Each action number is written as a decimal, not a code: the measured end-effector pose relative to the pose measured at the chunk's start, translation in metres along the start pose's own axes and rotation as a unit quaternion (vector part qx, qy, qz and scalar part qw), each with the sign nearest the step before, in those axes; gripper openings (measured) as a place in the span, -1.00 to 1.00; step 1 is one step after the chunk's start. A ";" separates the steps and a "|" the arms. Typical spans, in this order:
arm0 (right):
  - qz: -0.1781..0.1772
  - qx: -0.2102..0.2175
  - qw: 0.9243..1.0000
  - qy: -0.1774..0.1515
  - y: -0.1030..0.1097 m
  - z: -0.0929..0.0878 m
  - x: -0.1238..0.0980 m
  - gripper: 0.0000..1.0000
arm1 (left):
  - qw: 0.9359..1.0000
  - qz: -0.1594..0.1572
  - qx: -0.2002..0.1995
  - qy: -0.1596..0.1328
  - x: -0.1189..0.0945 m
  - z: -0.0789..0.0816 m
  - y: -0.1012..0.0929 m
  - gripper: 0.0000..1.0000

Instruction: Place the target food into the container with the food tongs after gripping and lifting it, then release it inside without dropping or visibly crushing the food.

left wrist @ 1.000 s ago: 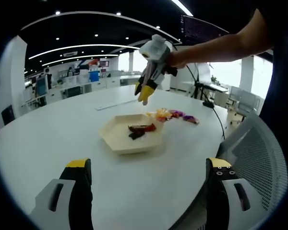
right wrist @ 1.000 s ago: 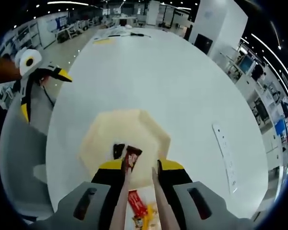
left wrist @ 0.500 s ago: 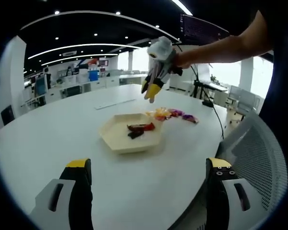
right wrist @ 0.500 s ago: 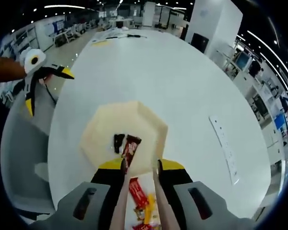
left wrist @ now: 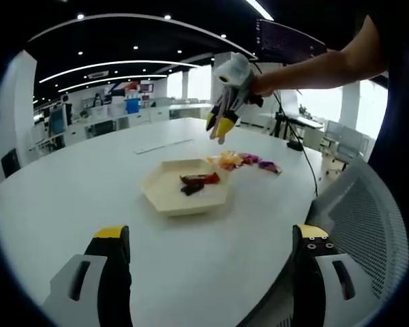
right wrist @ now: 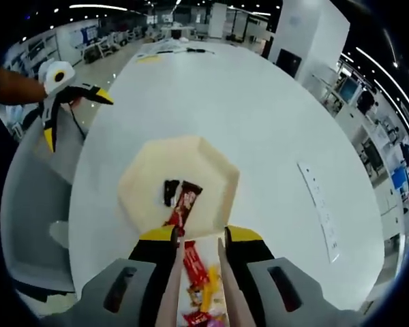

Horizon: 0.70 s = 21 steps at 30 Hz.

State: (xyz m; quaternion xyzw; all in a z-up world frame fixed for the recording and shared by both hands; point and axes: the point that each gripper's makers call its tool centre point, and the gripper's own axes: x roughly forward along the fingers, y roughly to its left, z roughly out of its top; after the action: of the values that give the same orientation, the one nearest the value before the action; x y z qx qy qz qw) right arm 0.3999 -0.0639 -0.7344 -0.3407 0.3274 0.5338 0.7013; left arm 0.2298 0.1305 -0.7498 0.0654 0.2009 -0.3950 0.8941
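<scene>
Left gripper view: left claw [left wrist: 208, 262] at bottom of frame, jaws spread wide, nothing between them. Round white counter [left wrist: 75, 197] fills the middle. Cream hexagonal tray [left wrist: 184, 194] sits centre frame; in it a red candy bar [left wrist: 200, 179] and a small dark piece [left wrist: 191, 190] just beside it. Pile of coloured wrapped snacks [left wrist: 247, 162] on counter just past the tray, right of centre. Right claw [left wrist: 221, 126] hangs above the pile, upper centre, held by a bare arm [left wrist: 313, 68] coming in from upper right; yellow tips look nearly together. Mesh chair [left wrist: 368, 225] at right edge. Right gripper view: right claw [right wrist: 199, 246] at bottom centre, closed on food tongs [right wrist: 221, 286]; tong arms stand apart, nothing gripped between them. Tray upper-centre of the claw, with the candy bar and dark piece lying inside. Snack pile at bottom, between tong arms. Left claw at upper left, jaws apart.
</scene>
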 end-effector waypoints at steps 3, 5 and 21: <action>0.005 -0.007 1.000 -0.002 0.000 -0.002 0.000 -0.46 | 1.000 0.000 -0.001 0.000 0.000 0.000 0.000 0.93; 0.009 -0.013 1.000 -0.003 0.000 -0.004 -0.001 -0.46 | 1.000 0.001 -0.002 0.001 0.000 0.000 0.001 0.94; 0.022 -0.024 0.999 -0.006 0.002 -0.017 -0.006 -0.45 | 1.000 0.011 -0.004 -0.002 0.000 0.000 0.005 0.99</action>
State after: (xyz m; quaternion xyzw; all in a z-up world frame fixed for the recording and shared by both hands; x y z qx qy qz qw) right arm 0.3954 -0.0805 -0.7394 -0.3473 0.3175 0.5589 0.6827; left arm 0.2332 0.1340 -0.7502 0.0635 0.2002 -0.3841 0.8991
